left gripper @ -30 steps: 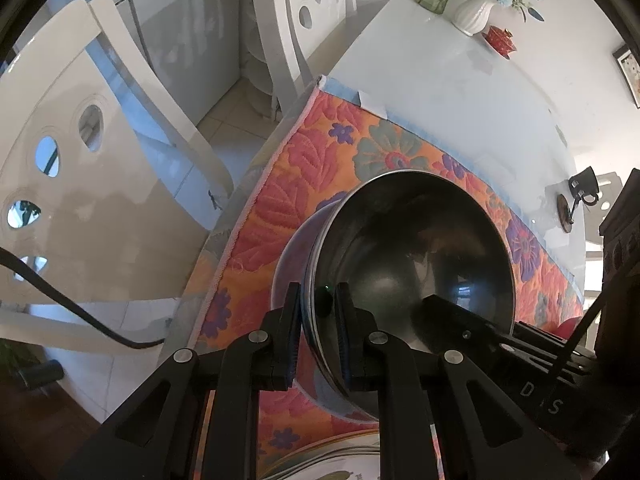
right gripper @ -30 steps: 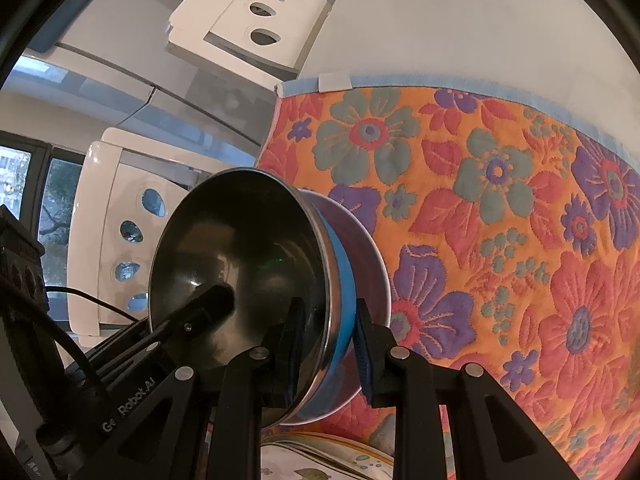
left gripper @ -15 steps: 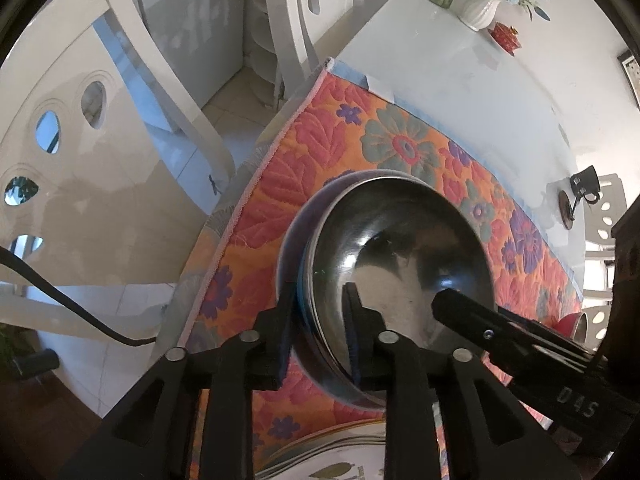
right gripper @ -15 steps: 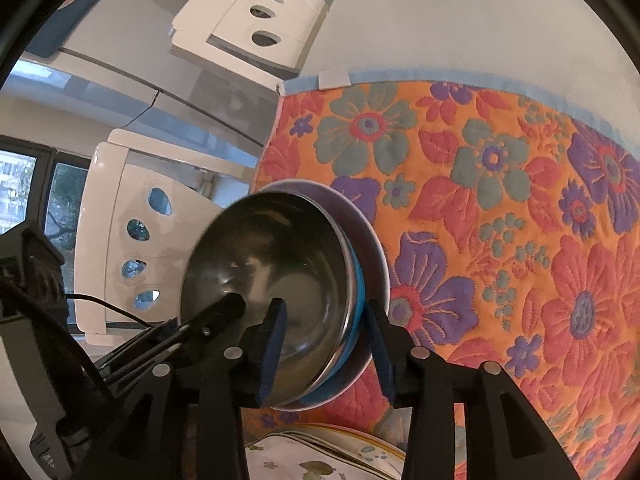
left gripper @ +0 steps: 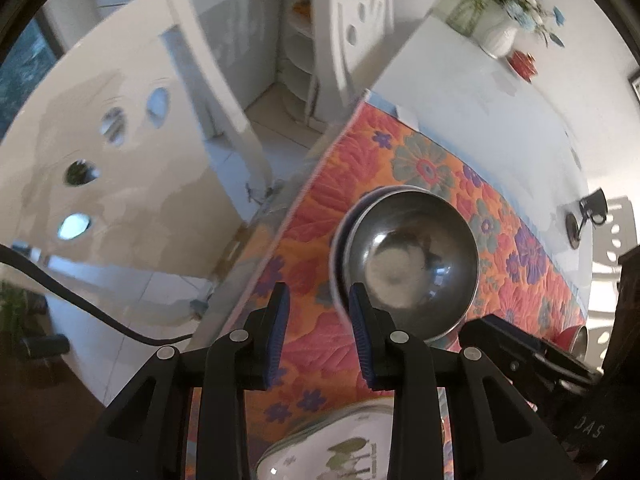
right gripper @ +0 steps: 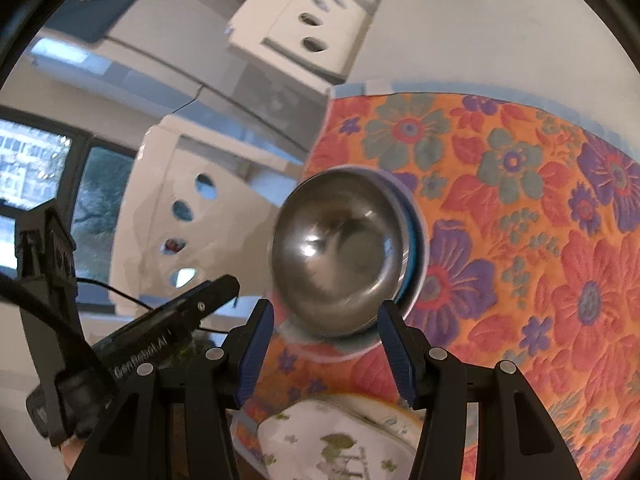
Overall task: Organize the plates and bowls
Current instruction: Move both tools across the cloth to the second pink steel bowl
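Note:
A steel bowl (left gripper: 412, 264) (right gripper: 340, 252) sits nested in a blue-rimmed bowl (left gripper: 338, 248) (right gripper: 414, 248) on the floral mat (left gripper: 432, 168) (right gripper: 520, 200) near the table's left edge. My left gripper (left gripper: 318, 300) hovers just short of the bowls' near-left rim. Its jaws are opening and the pads press on nothing. My right gripper (right gripper: 326, 316) hangs over the near rim, its jaws opening wide and clear of the bowls. Each gripper shows at the edge of the other's view. A white plate with a leaf print (left gripper: 340, 448) (right gripper: 344, 440) lies below the fingers.
White chairs (left gripper: 120, 160) (right gripper: 304, 28) stand past the table's left edge. At the far end of the white table (left gripper: 480, 92) are a vase of flowers (left gripper: 500, 36), a red item (left gripper: 522, 62) and a black mug (left gripper: 596, 208). A red-and-steel bowl (left gripper: 574, 338) sits at the right.
Both grippers were shut on opposite sides of the steel bowl's rim. They have let go, opened, and pulled back and up. The bowl now rests in the blue-rimmed bowl.

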A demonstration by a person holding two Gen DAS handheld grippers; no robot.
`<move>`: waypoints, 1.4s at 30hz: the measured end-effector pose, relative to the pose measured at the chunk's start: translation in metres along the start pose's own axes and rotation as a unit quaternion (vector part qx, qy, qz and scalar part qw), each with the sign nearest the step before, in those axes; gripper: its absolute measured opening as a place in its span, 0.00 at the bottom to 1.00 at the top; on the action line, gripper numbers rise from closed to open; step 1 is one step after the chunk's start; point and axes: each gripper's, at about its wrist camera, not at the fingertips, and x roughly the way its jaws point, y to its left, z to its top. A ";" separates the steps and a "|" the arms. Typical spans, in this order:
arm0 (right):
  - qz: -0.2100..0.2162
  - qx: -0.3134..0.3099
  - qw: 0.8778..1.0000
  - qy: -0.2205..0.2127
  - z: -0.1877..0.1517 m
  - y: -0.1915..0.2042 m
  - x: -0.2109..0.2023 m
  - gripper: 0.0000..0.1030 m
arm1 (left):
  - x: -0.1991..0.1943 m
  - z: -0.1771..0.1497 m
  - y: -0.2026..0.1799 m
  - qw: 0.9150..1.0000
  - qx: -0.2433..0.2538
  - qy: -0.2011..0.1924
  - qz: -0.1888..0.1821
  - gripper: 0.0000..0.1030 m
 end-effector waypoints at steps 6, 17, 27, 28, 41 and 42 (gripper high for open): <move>0.027 -0.036 0.999 0.014 -0.024 0.014 -0.011 0.51 | -0.034 -0.024 0.026 0.997 -0.038 -0.003 0.069 0.27; 0.067 -0.064 0.995 0.024 -0.068 -0.010 -0.048 0.51 | -0.100 -0.088 0.022 0.989 -0.087 -0.026 0.117 0.27; 0.075 -0.013 0.995 -0.058 -0.096 -0.103 -0.138 0.51 | -0.108 -0.121 -0.101 0.996 -0.030 -0.048 0.075 0.27; 0.071 -0.006 0.995 -0.066 -0.097 -0.112 -0.145 0.51 | -0.102 -0.123 -0.114 0.997 -0.018 -0.043 0.067 0.27; -0.028 0.195 0.968 -0.155 -0.145 -0.283 -0.221 0.53 | -0.017 -0.145 -0.303 0.989 0.146 0.023 -0.029 0.28; -0.033 0.205 0.966 -0.154 -0.147 -0.291 -0.221 0.53 | -0.010 -0.146 -0.312 0.987 0.152 0.030 -0.029 0.28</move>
